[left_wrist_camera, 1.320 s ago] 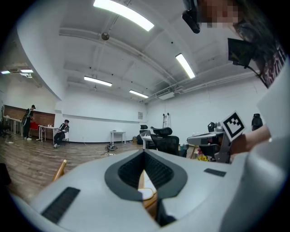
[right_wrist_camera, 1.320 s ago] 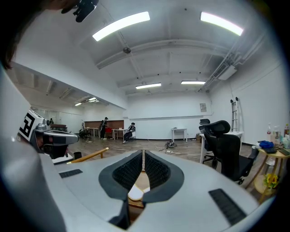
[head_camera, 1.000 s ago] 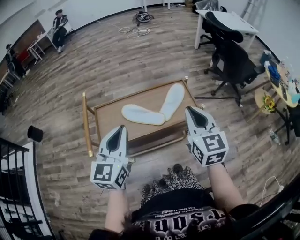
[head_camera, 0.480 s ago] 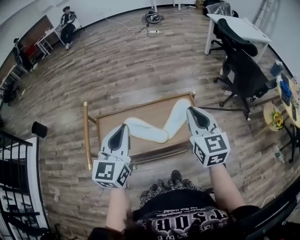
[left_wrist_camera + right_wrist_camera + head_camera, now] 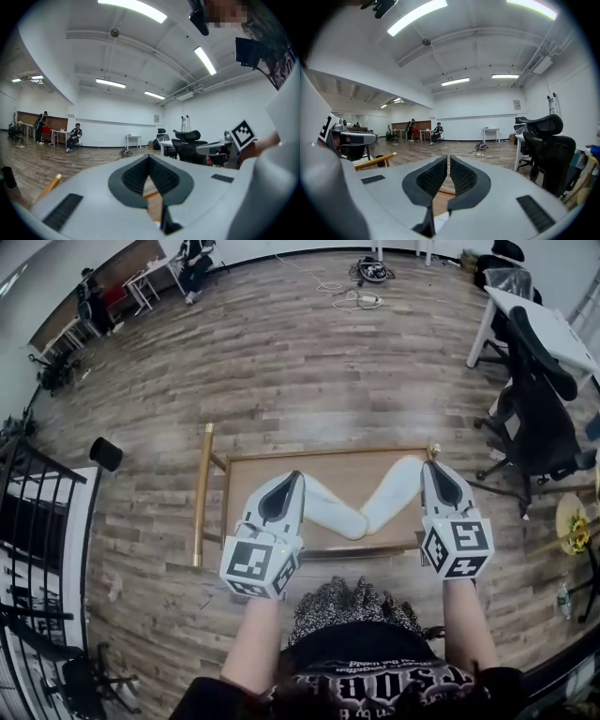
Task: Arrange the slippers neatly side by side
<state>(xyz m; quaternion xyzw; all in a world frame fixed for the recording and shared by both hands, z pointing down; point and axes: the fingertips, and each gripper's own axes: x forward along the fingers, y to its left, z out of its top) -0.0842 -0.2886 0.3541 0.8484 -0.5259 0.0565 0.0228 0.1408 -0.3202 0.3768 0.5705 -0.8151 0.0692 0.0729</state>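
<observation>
Between the two sets of jaws, on the low wooden table [image 5: 347,470], the two white slippers [image 5: 361,519] lie in a V. The left slipper [image 5: 333,507] starts at the tip of the left gripper [image 5: 292,478], where its far end is hidden. The right slipper [image 5: 398,493] starts just inside the tip of the right gripper [image 5: 433,467]. Their near ends touch about midway between the grippers, close to the table's near rim.

Whether either tip touches a slipper cannot be told. The left gripper's [image 5: 149,159] jaws are closed tip to tip on nothing, with table wood showing through the gap behind the tips. The right gripper's [image 5: 448,159] jaws are also closed and empty, with only a thin slit between the ribbed pads.

Left of the left jaws a brass-coloured rail [image 5: 202,493] runs along the table's end. Right of the right jaws stand a black office chair [image 5: 534,418] and a white desk [image 5: 548,324]. Far ahead, cables [image 5: 361,292] lie on the plank floor.
</observation>
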